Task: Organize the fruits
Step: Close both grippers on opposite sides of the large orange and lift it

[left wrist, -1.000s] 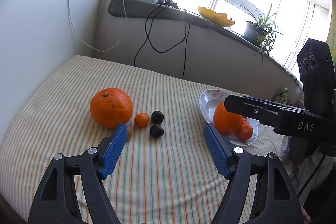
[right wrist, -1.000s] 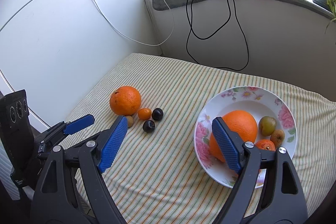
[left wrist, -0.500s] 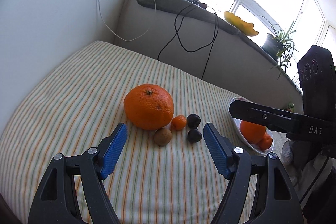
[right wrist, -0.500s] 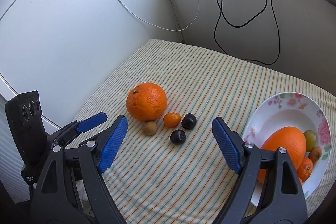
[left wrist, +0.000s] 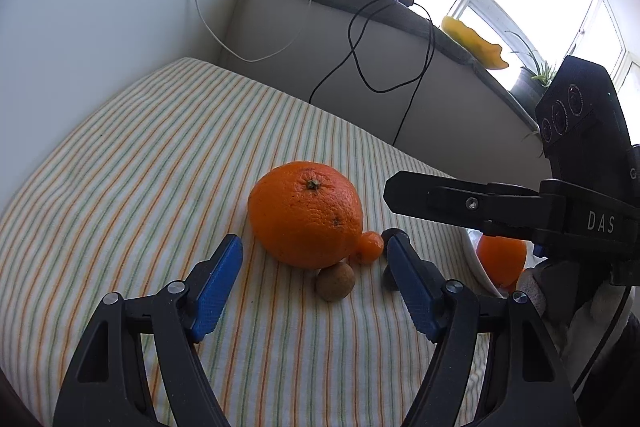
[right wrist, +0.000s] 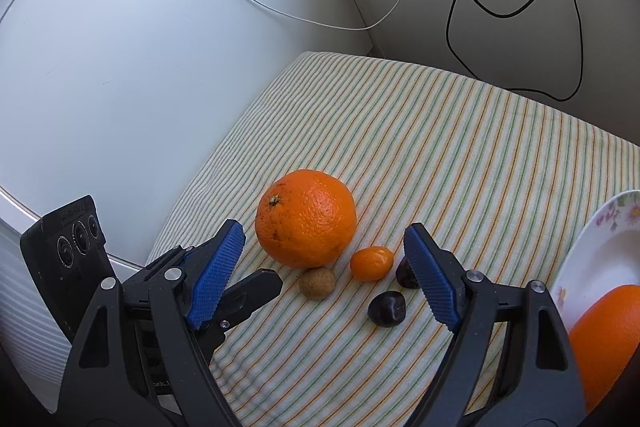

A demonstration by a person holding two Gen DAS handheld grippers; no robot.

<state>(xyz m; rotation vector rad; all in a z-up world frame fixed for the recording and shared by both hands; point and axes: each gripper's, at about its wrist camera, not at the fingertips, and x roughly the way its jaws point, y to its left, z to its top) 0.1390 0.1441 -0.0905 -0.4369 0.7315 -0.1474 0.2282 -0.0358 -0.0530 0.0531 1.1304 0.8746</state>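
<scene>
**Both grippers open over the loose fruit**

The right wrist view shows all five loose pieces on the striped cloth point(right wrist: 460, 131): the large orange point(right wrist: 306, 217), a small brown fruit point(right wrist: 317, 282) just in front of it, a small orange fruit point(right wrist: 372, 263) to its right, and two dark fruits, one point(right wrist: 387, 308) lying clear and the other point(right wrist: 405, 277) half behind a blue pad. The left wrist view catches the large orange point(left wrist: 306, 213), the brown fruit point(left wrist: 335, 281) and the small orange fruit point(left wrist: 369, 247), but the dark fruits are mostly hidden behind its right finger.

The flowered plate point(right wrist: 600, 255) sits at the right edge of the right wrist view, an orange point(right wrist: 608, 339) lying in it. In the left wrist view only a sliver of that plate point(left wrist: 474, 263) and its orange point(left wrist: 502, 259) show below the other tool.

The left gripper point(left wrist: 316, 287) points at the fruit cluster with its jaws wide apart, holding nothing. The right gripper point(right wrist: 322, 279) hangs above the same cluster, jaws likewise spread and empty. The two tools sit close, side by side.
</scene>
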